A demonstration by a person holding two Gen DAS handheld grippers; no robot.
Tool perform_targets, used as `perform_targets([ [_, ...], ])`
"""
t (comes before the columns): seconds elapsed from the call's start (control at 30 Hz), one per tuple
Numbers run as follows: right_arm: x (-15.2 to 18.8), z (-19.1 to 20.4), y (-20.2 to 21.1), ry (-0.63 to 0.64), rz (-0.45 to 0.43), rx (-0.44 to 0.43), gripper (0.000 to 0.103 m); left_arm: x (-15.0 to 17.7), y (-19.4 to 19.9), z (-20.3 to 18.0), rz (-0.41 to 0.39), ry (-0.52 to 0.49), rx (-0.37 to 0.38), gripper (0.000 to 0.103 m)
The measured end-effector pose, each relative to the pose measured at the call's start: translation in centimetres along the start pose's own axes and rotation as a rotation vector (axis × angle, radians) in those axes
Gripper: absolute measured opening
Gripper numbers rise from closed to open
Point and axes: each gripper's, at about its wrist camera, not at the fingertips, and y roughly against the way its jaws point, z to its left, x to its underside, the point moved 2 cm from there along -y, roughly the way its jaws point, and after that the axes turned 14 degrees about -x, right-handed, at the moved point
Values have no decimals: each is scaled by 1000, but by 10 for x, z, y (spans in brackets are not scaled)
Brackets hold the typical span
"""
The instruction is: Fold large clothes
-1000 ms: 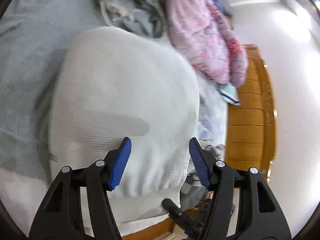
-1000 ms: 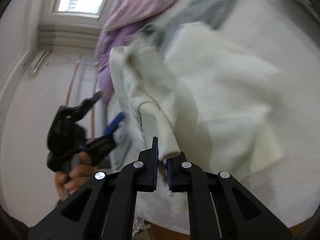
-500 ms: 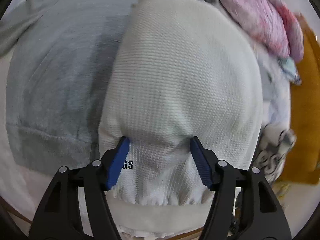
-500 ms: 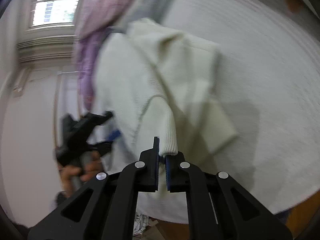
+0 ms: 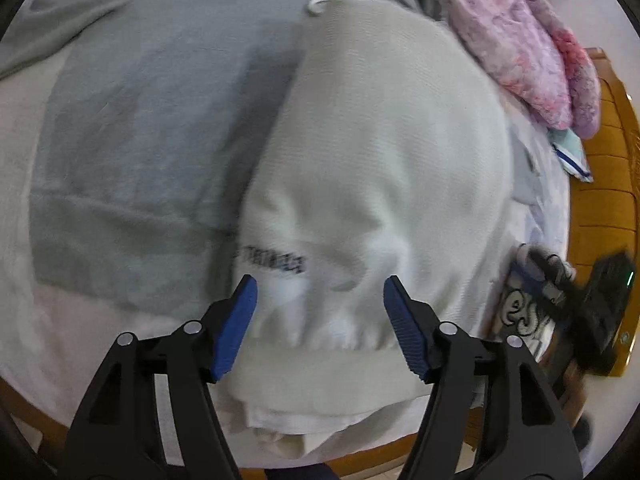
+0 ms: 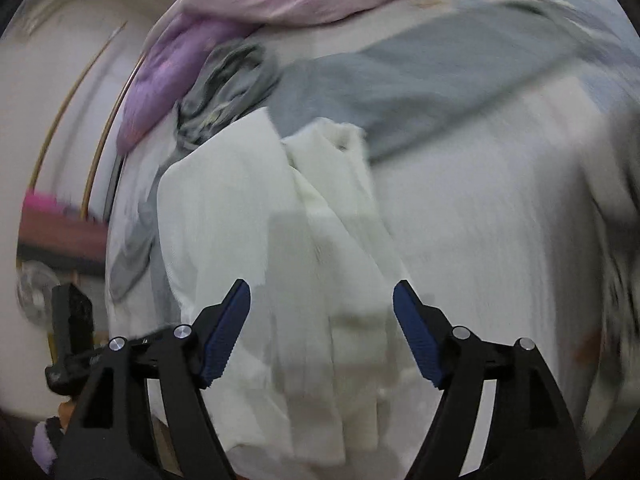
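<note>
Left gripper [image 5: 320,312] hangs w/ jaws spread wide, nothing betw. them, just above the hem of the cream sweater [image 5: 384,152]. Right gripper [image 6: 322,328] likewise wide apart, empty, over the same sweater's bunched sleeve. Sweater lies folded on the bed [image 5: 24,280], partly overlapping a grey sweatshirt [image 5: 152,136] spread flat beside it. Farther back, a pink fleece garment [image 5: 520,36] is heaped near the wooden bed frame [image 5: 604,184].

Pale bed cover [image 5: 24,240], grey sweatshirt [image 5: 140,128] spread flat, cream sweater [image 5: 392,152] (partly overlapping it), pink blanket [image 5: 520,32]
</note>
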Motion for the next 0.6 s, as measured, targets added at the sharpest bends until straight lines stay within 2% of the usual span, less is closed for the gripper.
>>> perform_targets([
  [0.13, -22, 7, -36, 99, 96, -30, 71, 7, -20, 4, 78, 17, -5, 67],
  [0.17, -27, 3, -49, 99, 133, -14, 71, 9, -27, 3, 91, 12, -13, 68],
  [0.2, -33, -2, -58, 76, 166, -2, 71, 10, -30, 1, 82, -1, -27, 69],
  [0.23, -33, -10, -68, 18, 215, -30, 71, 10, -31, 0, 78, -20, -42, 70],
  [0.3, -31, -17, -72, -37, 237, -45, 68, 8, -33, -3, 82, -29, -39, 72],
  [0.33, -29, -20, -71, -62, 234, -64, 53, 7, -34, -2, 88, -21, -32, 72],
  [0.37, -27, -19, -68, -62, 229, -66, 28, 6, -34, 0, 93, -4, -22, 72],
  [0.43, -24, -11, -60, -42, 233, -55, 13, 3, -33, 2, 95, 17, -8, 72],
  [0.5, -23, -1, -45, -46, 211, -88, 11, 4, -25, 3, 72, 21, 22, 72],
  [0.6, -21, 7, -23, -37, 162, -90, 10, 3, -13, 5, 14, 25, 85, 72],
])
